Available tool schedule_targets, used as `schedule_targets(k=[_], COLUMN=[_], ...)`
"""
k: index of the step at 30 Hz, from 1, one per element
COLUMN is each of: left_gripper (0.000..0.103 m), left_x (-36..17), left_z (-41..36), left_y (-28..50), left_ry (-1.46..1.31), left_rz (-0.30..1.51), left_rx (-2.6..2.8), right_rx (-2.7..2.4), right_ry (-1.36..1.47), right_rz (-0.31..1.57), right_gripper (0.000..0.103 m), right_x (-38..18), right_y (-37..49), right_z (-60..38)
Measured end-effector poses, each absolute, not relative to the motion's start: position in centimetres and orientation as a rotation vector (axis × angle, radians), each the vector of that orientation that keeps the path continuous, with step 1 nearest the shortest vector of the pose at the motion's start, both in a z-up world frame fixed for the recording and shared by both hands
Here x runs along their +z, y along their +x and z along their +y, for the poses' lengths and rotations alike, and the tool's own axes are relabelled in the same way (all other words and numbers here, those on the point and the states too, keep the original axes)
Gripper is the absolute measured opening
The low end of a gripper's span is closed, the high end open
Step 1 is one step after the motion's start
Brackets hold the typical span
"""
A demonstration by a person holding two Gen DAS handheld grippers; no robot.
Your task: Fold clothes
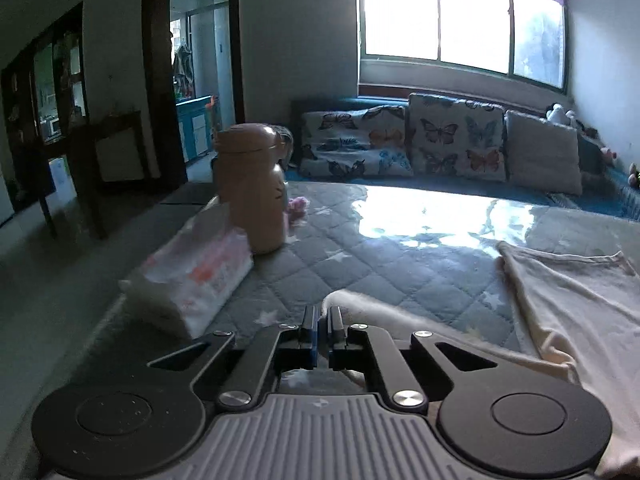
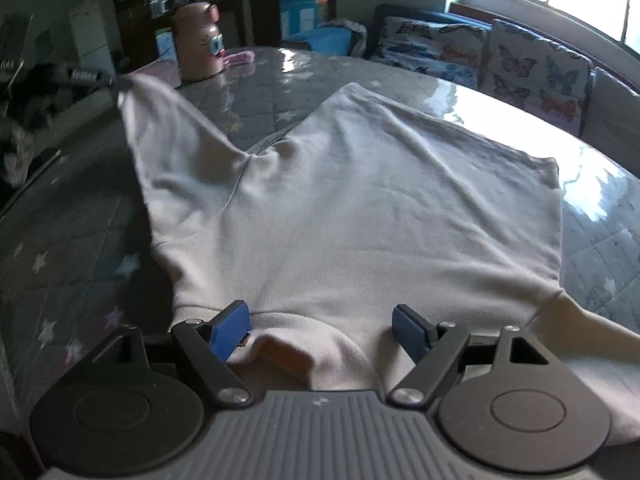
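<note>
A cream long-sleeved shirt (image 2: 360,208) lies spread on the quilted star-pattern table cover (image 2: 72,248). In the right wrist view my right gripper (image 2: 322,326) is open, its blue pads either side of the collar at the near edge. My left gripper (image 2: 120,84) shows at the far left there, shut on the end of the shirt's sleeve (image 2: 160,128) and holding it lifted. In the left wrist view my left gripper (image 1: 322,320) has its jaws closed on the cream sleeve cloth (image 1: 360,308); the rest of the shirt (image 1: 572,300) lies to the right.
A pink thermos bottle (image 1: 252,184) and a tissue pack (image 1: 196,276) stand on the table's left part. A sofa with butterfly cushions (image 1: 456,140) runs behind the table under a bright window (image 1: 460,16). A dark wooden chair (image 1: 96,160) stands at far left.
</note>
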State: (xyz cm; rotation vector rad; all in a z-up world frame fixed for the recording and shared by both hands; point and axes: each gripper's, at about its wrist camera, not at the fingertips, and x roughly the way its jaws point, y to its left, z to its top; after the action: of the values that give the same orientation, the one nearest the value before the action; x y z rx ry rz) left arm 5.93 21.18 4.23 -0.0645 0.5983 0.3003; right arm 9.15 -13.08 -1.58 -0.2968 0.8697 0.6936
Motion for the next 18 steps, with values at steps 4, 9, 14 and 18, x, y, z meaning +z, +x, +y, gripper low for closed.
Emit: schedule_targets(k=[4,9,14,18], left_gripper=[0.005,0.005,0.005,0.005], left_x=[1.8,1.5,0.7,-0.4], left_z=[22.3,23.0,23.5,23.7], left_y=[6.0,4.9,5.6,5.5], left_ry=[-0.07,-0.093,-0.064,-0.073], left_rz=[0.689,0.681,0.742,0.775], left_rx=[0.334,0.349,0.373,0.374], right_rx=[0.712,0.716,0.711,0.704], right_ry=[-0.299,-0.313,-0.303,-0.307], right_rz=[0.863,0.867,0.869,0.844], right_gripper=[0.081,0.081,0.081,0.081], right_x=[-1.6,-1.3,-1.1,-0.8], right_y=[8.4,8.4,8.7,8.1], right_z=[-13.5,-13.4,-13.6,-14.0])
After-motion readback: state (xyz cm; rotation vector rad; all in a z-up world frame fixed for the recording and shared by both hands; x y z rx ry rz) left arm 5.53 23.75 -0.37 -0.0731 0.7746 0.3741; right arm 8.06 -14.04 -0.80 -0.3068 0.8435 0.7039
